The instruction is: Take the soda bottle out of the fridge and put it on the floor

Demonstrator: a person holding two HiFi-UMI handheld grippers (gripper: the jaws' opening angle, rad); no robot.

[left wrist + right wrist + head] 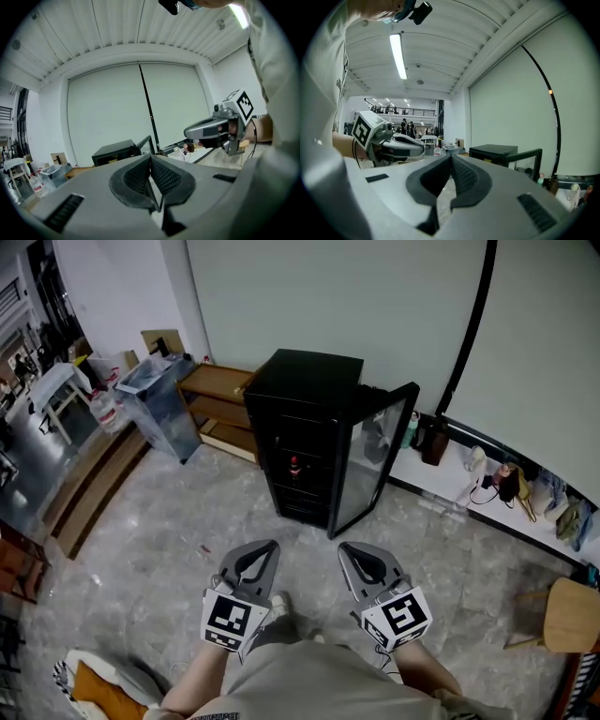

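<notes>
A small black fridge stands against the far wall with its glass door swung open to the right. On a shelf inside sits the soda bottle, dark with a red label. My left gripper and right gripper hang side by side well short of the fridge, both shut and empty. In the left gripper view the jaws meet tip to tip, the fridge small beyond them. The right gripper view shows its jaws closed too, the fridge ahead at right.
A low wooden shelf and a clear plastic bin stand left of the fridge. Along the right wall a white ledge holds small items. A wooden stool is at the far right. The floor is grey marble.
</notes>
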